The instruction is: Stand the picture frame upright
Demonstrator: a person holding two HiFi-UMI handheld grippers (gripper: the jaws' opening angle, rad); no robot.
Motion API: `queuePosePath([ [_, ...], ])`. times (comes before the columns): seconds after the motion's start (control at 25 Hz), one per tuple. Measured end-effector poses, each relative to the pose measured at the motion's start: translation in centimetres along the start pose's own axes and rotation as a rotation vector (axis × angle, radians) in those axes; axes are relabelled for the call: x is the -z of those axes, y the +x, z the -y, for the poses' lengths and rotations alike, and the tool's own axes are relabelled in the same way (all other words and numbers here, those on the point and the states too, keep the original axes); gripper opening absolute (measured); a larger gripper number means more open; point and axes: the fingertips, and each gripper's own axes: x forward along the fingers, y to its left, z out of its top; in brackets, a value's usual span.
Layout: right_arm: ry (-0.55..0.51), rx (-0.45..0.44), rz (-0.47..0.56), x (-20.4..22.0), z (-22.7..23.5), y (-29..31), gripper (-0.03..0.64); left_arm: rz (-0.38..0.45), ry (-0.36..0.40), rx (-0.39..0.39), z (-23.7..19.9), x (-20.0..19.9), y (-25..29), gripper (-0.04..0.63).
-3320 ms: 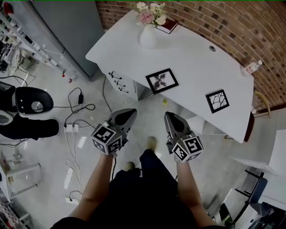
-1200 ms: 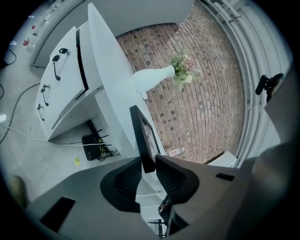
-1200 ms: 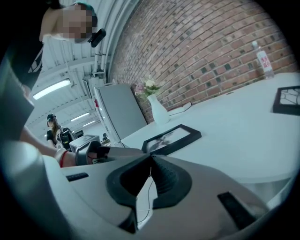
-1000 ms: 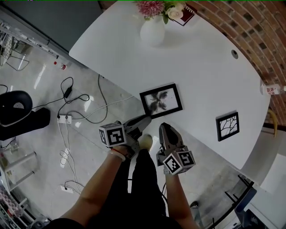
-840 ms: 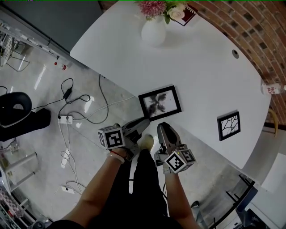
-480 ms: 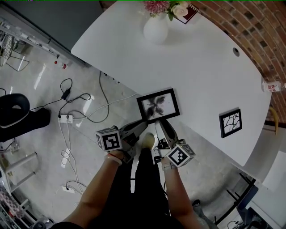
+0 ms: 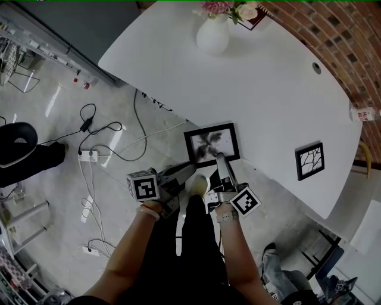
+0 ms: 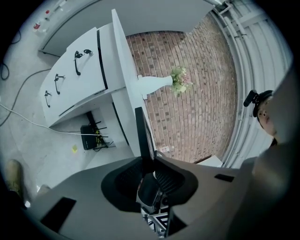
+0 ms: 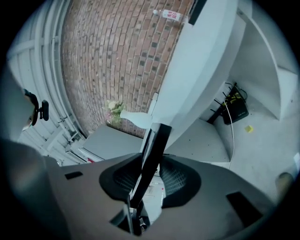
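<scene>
The white surface (image 7: 274,89) fills the upper right of the head view, and the picture frame (image 7: 212,143) lies flat on it at its near edge, in the middle of the view. A second ago both grippers were short of that edge, below the frame in the view. Now they meet it. The left gripper (image 7: 190,168) comes in at the frame's lower left corner, and its own view shows the thin black edge pinched between jaws that stand only narrowly apart. The right gripper (image 7: 221,158) has turned onto its side and reaches over the frame's lower edge. Its jaws have just been closing, and in its view the frame's edge fills the gap between the pads, so it looks gripped there too. With both sides taken the frame is ready to be tipped up, though it is not yet lifted – no edge has left the surface.

The one container is the white vase (image 7: 212,34) at the top of the head view, well apart from the frame – it holds pink and cream flowers (image 7: 229,7). A smaller frame (image 7: 310,161) lies flat at the right.
</scene>
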Motion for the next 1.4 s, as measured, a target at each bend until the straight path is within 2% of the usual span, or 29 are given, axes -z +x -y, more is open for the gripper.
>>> queuePosePath([
  [0.16, 0.021, -0.023, 0.014, 0.3, -0.3, -0.4, 0.113, 0.005, -0.046, 0.037, 0.4, 0.5, -0.3, 0.083],
  [0.4, 0.058, -0.08, 0.041, 0.1, -1.4, -0.7, 0.077, -0.029, 0.003, 0.017, -0.3, 1.6, -0.2, 0.107],
  [0.64, -0.003, -0.095, 0.014, 0.1, -2.5, -0.7, 0.075, -0.01, 0.056, -0.031, -0.5, 0.7, -0.8, 0.136],
  [0.68, -0.018, -0.095, 0.006, 0.1, -2.6, -0.9, 0.074, -0.012, 0.081, -0.046, -0.5, 0.5, -0.9, 0.158],
  [0.84, -0.072, -0.097, -0.022, 0.2, -3.3, -1.2, 0.075, -0.023, 0.237, -0.118, -0.4, -0.9, -1.5, 0.16],
  [1.04, -0.143, -0.112, -0.075, 0.2, -4.4, -0.9, 0.074, -0.01, 0.454, -0.239, 0.2, -4.0, -2.2, 0.235],
  [1.24, -0.208, -0.149, -0.129, 0.2, -6.2, -0.8, 0.074, 0.032, 0.549, -0.269, 1.7, -6.8, -2.8, 0.261],
  [1.4, -0.248, -0.171, -0.18, 0.2, -7.6, -1.0, 0.074, 0.02, 0.601, -0.251, 3.2, -8.0, -2.5, 0.261],
])
